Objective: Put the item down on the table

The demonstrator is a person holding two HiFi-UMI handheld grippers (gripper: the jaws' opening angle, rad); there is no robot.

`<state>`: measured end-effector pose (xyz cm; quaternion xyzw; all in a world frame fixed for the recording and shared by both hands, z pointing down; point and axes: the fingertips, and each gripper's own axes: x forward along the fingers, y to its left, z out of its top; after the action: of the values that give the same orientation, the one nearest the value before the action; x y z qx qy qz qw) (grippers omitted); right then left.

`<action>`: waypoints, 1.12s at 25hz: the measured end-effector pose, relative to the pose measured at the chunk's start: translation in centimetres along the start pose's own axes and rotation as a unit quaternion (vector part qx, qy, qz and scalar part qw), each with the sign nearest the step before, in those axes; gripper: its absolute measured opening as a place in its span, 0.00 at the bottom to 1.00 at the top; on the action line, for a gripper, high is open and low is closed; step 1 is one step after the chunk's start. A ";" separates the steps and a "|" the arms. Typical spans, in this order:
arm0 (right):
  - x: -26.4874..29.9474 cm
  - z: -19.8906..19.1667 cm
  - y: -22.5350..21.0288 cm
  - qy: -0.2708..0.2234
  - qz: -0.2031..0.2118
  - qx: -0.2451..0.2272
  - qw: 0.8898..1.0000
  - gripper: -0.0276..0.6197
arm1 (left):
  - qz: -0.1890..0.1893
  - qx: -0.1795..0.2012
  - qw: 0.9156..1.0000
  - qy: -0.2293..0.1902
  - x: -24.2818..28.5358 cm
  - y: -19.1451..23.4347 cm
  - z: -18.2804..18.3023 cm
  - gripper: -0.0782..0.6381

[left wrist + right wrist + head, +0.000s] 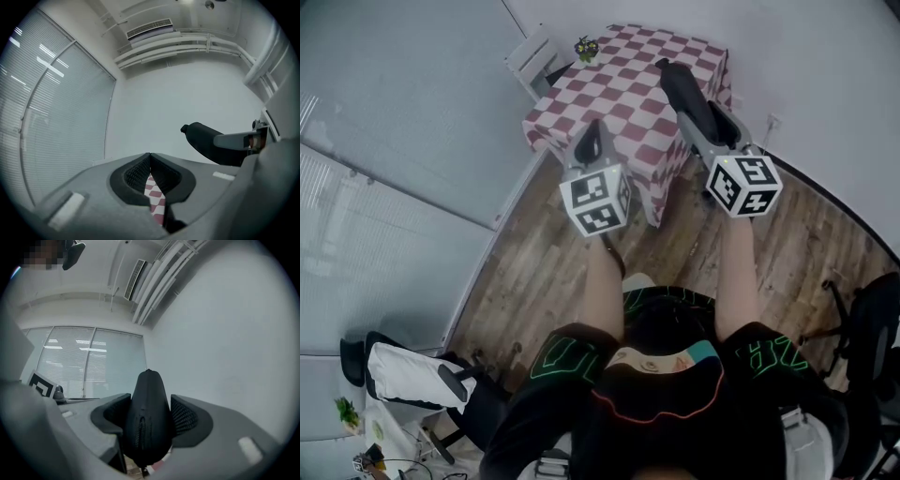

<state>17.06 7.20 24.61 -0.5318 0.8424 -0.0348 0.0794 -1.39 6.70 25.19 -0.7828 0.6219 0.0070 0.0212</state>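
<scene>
Holding the item off the counter [623, 103], the right gripper [149, 420] has its jaws spread wide and clamped on both flanks of a black zippered pouch [682, 89]. The grip takes one end only, and most of the pouch projects past the jaws. In the head view the pouch hangs over the counter's right-hand part, close to that edge. How high it sits above the checkered cloth cannot be read. The left gripper [150, 176] has its jaws together with nothing between them. It hovers near the counter's front edge and gives the pouch no support.

Risks noted:
- Release from height. Judged likely to let the pouch bounce or roll, and with the right edge so near it could go over onto the wooden floor [544, 272].
- One-end grip. The free end may sag or swing on the way down, touch first and twist the pouch in the jaws.
- Cloth drag. Sliding the pouch could bunch the cloth.
- The small plant [586, 47] at the counter's far left corner stands well apart, so contact is unlikely.
</scene>
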 end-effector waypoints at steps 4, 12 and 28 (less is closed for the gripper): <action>1.0 0.0 0.1 0.001 0.001 0.005 1.000 0.46 | 0.011 0.001 1.000 0.003 0.0 1.2 0.1 0.12; 5.5 -2.7 0.4 0.017 0.011 0.014 1.000 0.46 | 0.034 -0.011 0.999 0.022 2.0 5.1 -2.4 0.12; 16.3 -9.4 -6.2 0.073 -0.027 0.052 0.996 0.46 | 0.013 -0.035 0.995 0.092 14.7 8.2 -9.8 0.12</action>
<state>14.06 -10.42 33.21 -0.5458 0.8281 -0.1197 0.0448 -6.25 -9.83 34.20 -0.7723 0.6307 -0.0429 -0.0632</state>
